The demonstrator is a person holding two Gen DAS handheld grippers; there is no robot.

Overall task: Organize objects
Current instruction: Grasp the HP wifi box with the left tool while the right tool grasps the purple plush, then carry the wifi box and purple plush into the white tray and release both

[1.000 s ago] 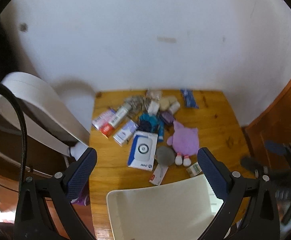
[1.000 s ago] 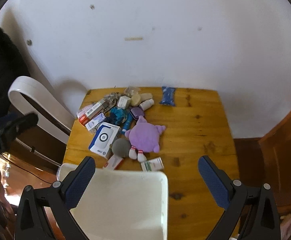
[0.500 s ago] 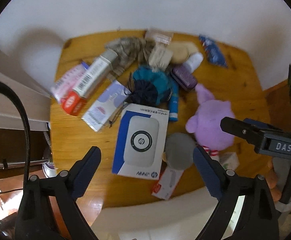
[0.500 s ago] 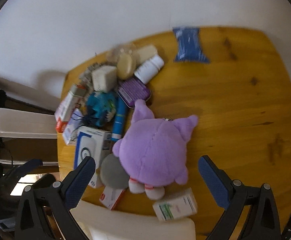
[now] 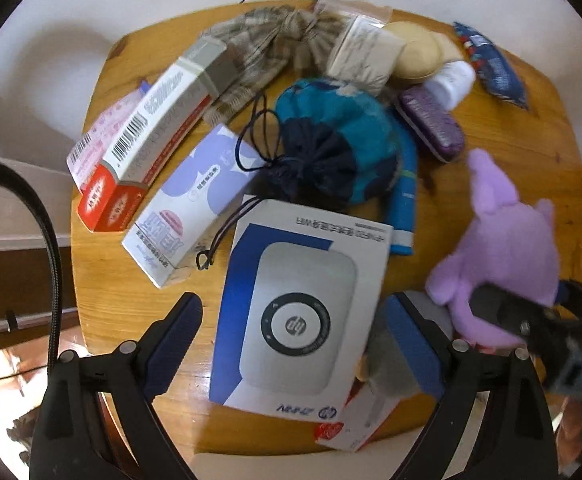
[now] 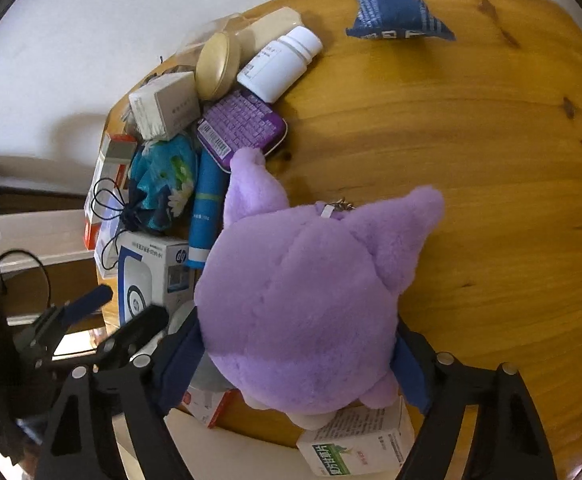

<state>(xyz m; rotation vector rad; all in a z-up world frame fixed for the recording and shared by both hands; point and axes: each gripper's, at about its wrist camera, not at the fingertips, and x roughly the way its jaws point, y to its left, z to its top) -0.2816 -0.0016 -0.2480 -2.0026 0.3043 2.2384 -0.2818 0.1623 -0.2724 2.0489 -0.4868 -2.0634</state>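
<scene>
A heap of small objects lies on the wooden table [image 6: 491,160]. My left gripper [image 5: 293,340] points down, open, its blue fingers either side of the near end of a white and blue HP box [image 5: 303,308], with a gap on the left. That left gripper [image 6: 119,312] also shows beside the HP box [image 6: 147,276] in the right wrist view. My right gripper [image 6: 293,336] is closing around the purple plush toy [image 6: 311,300], whose flanks bulge against both pads. The plush toy [image 5: 507,248] and right gripper [image 5: 531,320] show at the left view's right edge.
Behind the box lie a teal drawstring pouch [image 5: 331,140], blue tube [image 5: 405,200], lilac box [image 5: 195,200], red and white box [image 5: 151,132] and plaid cloth [image 5: 267,40]. A purple tin [image 6: 243,128], pill bottle [image 6: 279,64], blue packet [image 6: 395,4] and green-print box [image 6: 355,440] surround the plush.
Both grippers have come down from high above the table to the heap. The left now straddles the HP box. The right's jaws have narrowed onto the plush toy.
</scene>
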